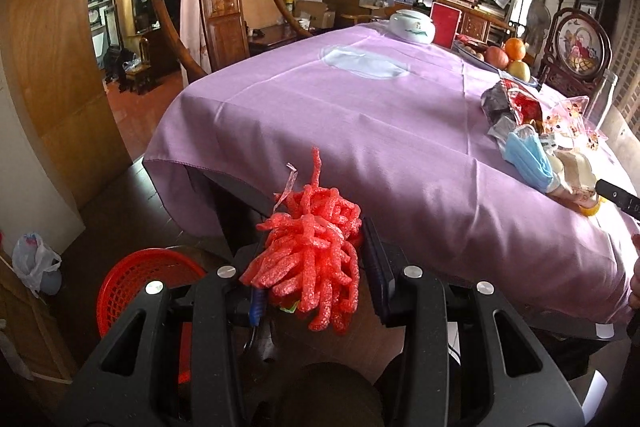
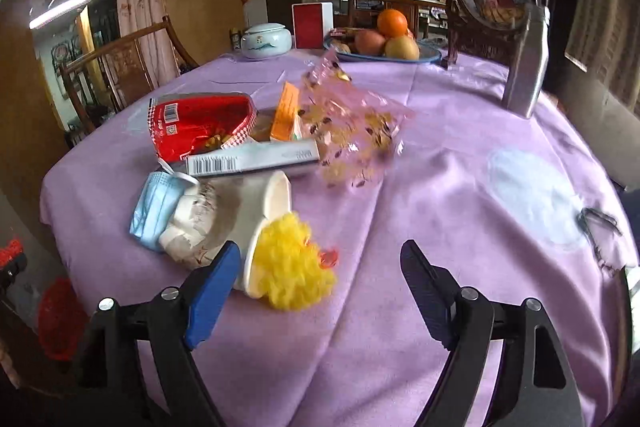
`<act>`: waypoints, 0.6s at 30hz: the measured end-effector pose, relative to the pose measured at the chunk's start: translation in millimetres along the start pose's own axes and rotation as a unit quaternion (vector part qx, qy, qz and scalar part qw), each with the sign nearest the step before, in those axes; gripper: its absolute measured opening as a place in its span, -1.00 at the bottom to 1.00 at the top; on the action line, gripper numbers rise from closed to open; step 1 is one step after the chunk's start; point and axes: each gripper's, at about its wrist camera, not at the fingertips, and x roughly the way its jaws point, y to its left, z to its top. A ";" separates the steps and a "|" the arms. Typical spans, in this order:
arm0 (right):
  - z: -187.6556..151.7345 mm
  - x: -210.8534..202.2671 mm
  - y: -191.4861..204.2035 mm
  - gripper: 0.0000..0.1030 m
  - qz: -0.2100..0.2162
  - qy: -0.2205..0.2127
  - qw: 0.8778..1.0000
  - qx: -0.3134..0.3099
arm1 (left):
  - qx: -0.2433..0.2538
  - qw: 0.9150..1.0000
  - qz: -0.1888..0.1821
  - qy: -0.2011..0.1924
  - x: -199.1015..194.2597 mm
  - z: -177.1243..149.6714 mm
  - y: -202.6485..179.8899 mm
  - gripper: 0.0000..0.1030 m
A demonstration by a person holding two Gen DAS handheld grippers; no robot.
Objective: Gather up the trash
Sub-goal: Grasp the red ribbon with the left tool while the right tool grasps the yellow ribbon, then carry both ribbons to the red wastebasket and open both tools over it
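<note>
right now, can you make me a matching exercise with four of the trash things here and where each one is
Things:
1. red foam net
2. yellow foam net
3. blue face mask
4. pink printed bag

Places:
A. far side of the pile, nearest the fruit plate
B. left end of the pile
C. between the left gripper jaws, off the table
D. at the paper cup mouth

Pairs: 1-C, 2-D, 3-B, 4-A

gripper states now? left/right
Left gripper: closed on the red foam net.
Right gripper: open, empty, over the purple tablecloth.

Bright daylight, fisheye-warped edges, ceiling-lamp glare
</note>
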 end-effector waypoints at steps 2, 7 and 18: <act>-0.5 4.2 -11.8 0.38 0.030 0.010 0.999 0.039 | 0.007 1.000 0.004 -0.005 -3.8 0.8 -2.6 -0.21; 0.4 6.8 -9.2 -0.46 0.081 0.017 0.995 0.060 | 0.002 1.000 0.010 -0.012 -11.1 1.7 -0.7 -0.20; 1.5 -27.2 -25.6 -0.46 0.026 -0.029 0.997 0.068 | -0.020 0.999 0.020 -0.014 -17.6 -7.7 19.9 -0.20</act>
